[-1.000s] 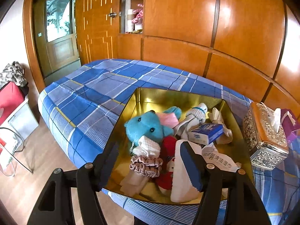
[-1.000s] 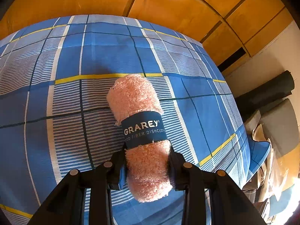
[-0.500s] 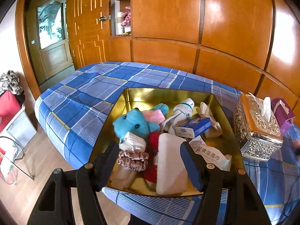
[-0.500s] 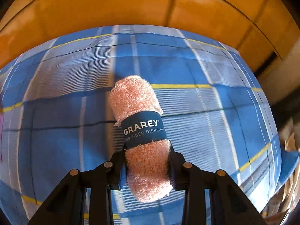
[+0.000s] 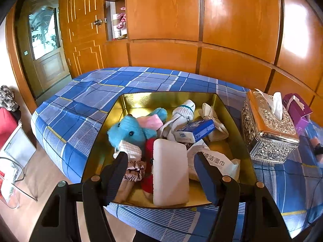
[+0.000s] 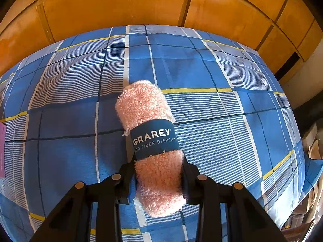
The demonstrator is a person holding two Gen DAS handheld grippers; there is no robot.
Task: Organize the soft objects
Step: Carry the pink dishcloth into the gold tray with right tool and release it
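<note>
My right gripper (image 6: 158, 173) is shut on a rolled pink dishcloth (image 6: 149, 125) with a blue paper band, held above the blue plaid bedspread (image 6: 201, 70). In the left wrist view, a gold tray (image 5: 238, 141) sits on the bed and holds a blue plush toy (image 5: 129, 133), a white sponge (image 5: 170, 171), a white sock (image 5: 181, 111), a blue tissue pack (image 5: 197, 130), a wet-wipe pack (image 5: 214, 159) and a scrunchie (image 5: 134, 170). My left gripper (image 5: 161, 173) is open and empty, just above the tray's near edge.
An ornate silver tissue box (image 5: 268, 129) and a purple tissue box (image 5: 296, 111) stand right of the tray. Wooden wall panels (image 5: 222, 30) run behind the bed. A door (image 5: 46, 46) and floor clutter (image 5: 8, 125) lie to the left.
The white sponge has dropped from my left gripper into the tray, and the left gripper has drawn back. My right gripper has swung left over the bed with the dishcloth still held.
</note>
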